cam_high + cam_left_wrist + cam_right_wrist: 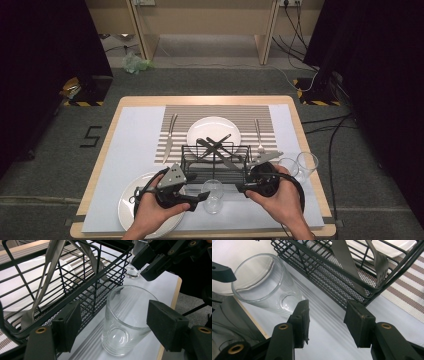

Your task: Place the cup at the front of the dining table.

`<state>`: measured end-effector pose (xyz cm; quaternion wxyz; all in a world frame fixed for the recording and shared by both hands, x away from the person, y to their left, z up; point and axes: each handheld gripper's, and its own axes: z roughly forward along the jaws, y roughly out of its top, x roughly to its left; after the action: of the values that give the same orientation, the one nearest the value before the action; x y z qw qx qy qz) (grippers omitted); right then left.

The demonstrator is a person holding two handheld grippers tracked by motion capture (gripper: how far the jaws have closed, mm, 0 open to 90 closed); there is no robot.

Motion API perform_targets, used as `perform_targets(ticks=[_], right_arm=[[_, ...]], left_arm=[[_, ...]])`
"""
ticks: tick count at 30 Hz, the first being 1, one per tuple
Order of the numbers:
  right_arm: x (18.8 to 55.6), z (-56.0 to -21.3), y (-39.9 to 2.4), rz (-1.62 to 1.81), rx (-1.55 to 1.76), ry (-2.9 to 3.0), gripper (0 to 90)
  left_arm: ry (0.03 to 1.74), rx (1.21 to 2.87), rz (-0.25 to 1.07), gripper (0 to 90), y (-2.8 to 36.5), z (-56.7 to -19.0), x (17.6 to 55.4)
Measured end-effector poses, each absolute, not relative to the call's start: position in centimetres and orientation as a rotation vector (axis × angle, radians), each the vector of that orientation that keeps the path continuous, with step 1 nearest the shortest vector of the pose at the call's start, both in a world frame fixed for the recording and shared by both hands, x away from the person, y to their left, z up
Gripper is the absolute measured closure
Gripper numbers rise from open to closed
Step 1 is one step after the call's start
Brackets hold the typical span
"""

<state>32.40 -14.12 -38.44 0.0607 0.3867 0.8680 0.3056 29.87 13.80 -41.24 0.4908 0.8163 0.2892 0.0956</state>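
A clear drinking glass (213, 196) stands upright on the white mat, just in front of the black wire basket (215, 159). My left gripper (202, 196) comes at it from the left. In the left gripper view the glass (125, 320) stands between the jaws of the left gripper (117, 325), which is open, with a gap beside the left pad (68, 325). My right gripper (241, 189) sits to the right of the glass and points left. In its own view the right gripper (329, 316) is open over bare mat, with the glass (262, 282) farther off.
The basket (352, 275) holds several knives and forks. Behind it a white plate (200, 127) lies on a striped placemat, with a knife (170, 136) to its left and a fork (259, 134) to its right. Two more glasses (298, 164) stand at the right, and another plate (131, 197) at the front left.
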Motion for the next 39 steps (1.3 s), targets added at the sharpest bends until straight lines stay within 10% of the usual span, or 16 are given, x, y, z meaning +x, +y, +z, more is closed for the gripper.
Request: perform_targets(ticks=[39], right_arm=[[32.4, -38.7, -14.0, 0.907, 1.183, 2.643, 54.2]], left_arm=[[0.691, 2.025, 0.196, 39.7, 12.4, -41.7, 31.2]])
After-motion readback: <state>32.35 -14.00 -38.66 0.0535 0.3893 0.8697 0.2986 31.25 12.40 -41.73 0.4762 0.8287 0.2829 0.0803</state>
